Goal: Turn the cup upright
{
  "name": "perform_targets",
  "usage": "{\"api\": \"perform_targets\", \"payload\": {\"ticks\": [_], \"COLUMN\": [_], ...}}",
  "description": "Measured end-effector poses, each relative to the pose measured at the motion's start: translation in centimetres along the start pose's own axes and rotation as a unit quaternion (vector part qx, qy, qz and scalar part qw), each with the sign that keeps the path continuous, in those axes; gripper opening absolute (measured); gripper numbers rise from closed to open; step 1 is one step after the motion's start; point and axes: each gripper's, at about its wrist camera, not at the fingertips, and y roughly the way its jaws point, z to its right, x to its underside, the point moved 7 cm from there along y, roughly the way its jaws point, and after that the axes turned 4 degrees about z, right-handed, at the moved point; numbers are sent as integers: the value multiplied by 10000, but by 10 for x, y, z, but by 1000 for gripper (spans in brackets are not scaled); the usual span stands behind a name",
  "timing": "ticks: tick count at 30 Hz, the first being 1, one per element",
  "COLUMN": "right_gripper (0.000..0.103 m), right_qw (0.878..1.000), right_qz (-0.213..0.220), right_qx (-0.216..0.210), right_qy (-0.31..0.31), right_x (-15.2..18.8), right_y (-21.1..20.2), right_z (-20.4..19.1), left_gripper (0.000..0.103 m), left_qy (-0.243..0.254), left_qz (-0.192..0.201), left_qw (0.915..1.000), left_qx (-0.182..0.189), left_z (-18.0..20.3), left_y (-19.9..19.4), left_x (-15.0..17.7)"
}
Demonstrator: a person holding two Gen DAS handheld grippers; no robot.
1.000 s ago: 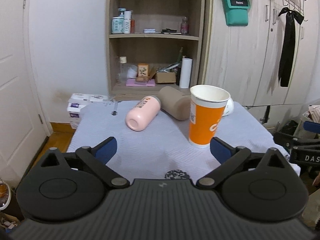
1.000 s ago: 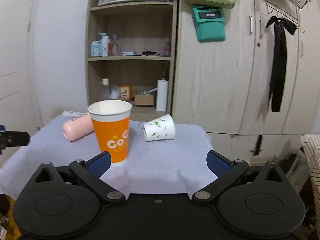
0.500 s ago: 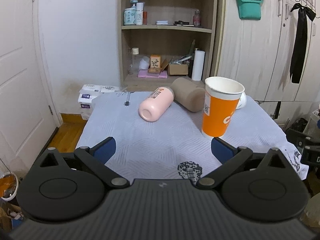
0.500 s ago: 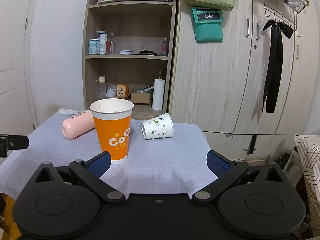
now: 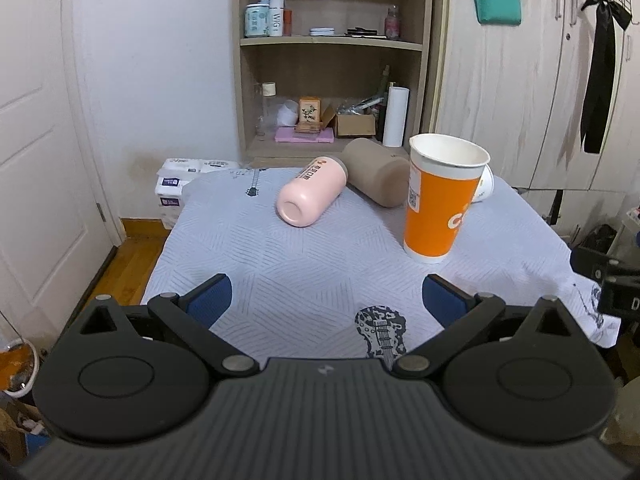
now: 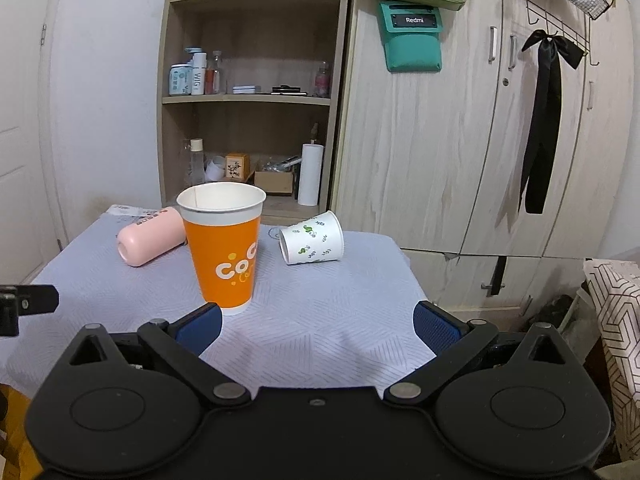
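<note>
An orange paper cup [image 5: 440,200] stands upright on the grey-blue tablecloth [image 5: 320,264]; it also shows in the right wrist view [image 6: 222,248]. A pink bottle [image 5: 310,196] and a tan cup [image 5: 378,170] lie on their sides behind it. A small white cup with green leaves [image 6: 312,238] lies on its side, mostly hidden behind the orange cup in the left wrist view [image 5: 485,188]. My left gripper [image 5: 326,300] is open and empty over the near table edge. My right gripper [image 6: 316,326] is open and empty, near the orange cup's base.
A wooden shelf unit [image 5: 332,60] with bottles and boxes stands behind the table, beside wooden cupboards [image 6: 460,140]. A white door [image 5: 36,160] is at the left. The right gripper's body [image 5: 608,280] shows at the table's right edge.
The left gripper has pulled back and risen, so the table and cups look farther off. The right gripper has shifted slightly. Both stay open, and the cups have not moved.
</note>
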Motion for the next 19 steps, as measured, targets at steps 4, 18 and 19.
{"api": "perform_targets", "payload": {"ticks": [4,18,19], "right_gripper": [103,103,103], "right_qw": [10000,10000,10000], "right_qz": [-65,13,17], "right_qx": [42,19,24], "right_qy": [42,-19,-15], "right_x": [1,1,1], "right_y": [2,-3,-4], "right_z": [1,1,1], "left_gripper": [103,103,103], "left_qy": [-7,-121,-117], "left_qz": [47,162,162], "left_qw": [10000,9992,9992], "left_qx": [-19,-351,-350], "left_z": [-1,-11,-12], "left_y": [-1,-4,-4], "left_x": [0,-2,-2]}}
